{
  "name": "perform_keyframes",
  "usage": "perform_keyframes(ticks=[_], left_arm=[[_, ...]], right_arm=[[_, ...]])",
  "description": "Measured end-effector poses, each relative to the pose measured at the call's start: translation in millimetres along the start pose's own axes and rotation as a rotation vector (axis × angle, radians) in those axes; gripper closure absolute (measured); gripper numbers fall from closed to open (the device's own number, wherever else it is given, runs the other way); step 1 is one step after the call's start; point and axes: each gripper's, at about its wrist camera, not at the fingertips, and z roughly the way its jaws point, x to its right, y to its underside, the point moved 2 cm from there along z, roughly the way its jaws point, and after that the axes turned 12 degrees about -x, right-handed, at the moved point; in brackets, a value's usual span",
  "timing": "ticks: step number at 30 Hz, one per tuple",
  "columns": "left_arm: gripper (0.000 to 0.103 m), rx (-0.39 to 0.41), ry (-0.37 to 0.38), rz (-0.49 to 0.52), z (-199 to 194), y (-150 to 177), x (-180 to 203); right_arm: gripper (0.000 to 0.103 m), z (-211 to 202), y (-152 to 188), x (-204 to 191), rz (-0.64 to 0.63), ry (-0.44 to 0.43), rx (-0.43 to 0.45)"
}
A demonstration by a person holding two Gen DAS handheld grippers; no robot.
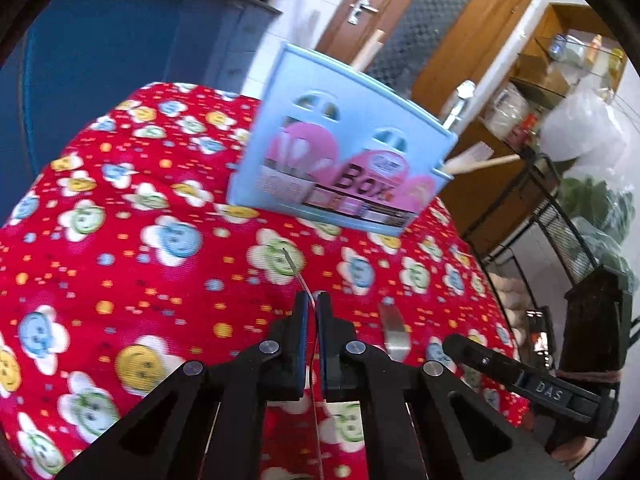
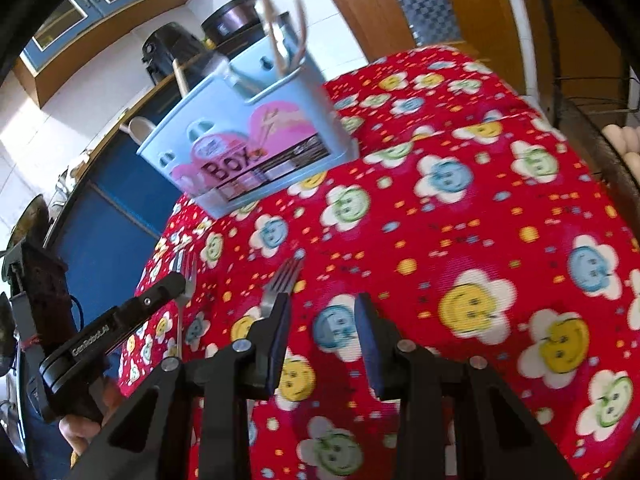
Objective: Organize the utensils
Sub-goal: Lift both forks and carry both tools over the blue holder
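A light blue utensil box (image 1: 340,148) stands on the red flowered tablecloth (image 1: 120,240) and holds several wooden and metal utensils; it also shows in the right wrist view (image 2: 248,148). My left gripper (image 1: 313,300) is shut on a fork seen edge-on (image 1: 298,276), held above the cloth in front of the box. In the right wrist view that fork (image 2: 185,280) sticks out of the left gripper (image 2: 176,280). My right gripper (image 2: 322,300) is open and empty over the cloth. A second fork (image 2: 282,284) lies on the cloth beside its left finger; its handle shows in the left wrist view (image 1: 394,330).
The table ends close behind the box and at both sides. A blue cabinet (image 1: 120,60) stands behind on the left, a wooden door (image 1: 424,20) behind the box, and a wire rack with shelves (image 1: 560,200) at the right.
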Motion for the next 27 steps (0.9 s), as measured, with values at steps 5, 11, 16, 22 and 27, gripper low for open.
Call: perform_keyframes(ticks=[5,11,16,22,27], left_arm=[[0.098,-0.002,-0.014,-0.025,-2,2,-17],[0.096,-0.05,-0.053,-0.049,5,7,-31],[0.096,-0.073,-0.026,-0.056,8,7,-38],[0.093,-0.098,-0.032,-0.036,10,4,-40],[0.092,-0.141,-0.005,-0.041,14,-1,-45]], right_arm=[[0.067,16,-1,-14,-0.03,-0.018,-0.047],[0.068,29,-5,-24,-0.041,-0.026,-0.076],[0.071,37,-11,-24,-0.026,-0.063,-0.1],[0.075,45,-19,-22,0.005,-0.118,-0.124],[0.086,52,-28,-22,0.018,-0.134,-0.142]])
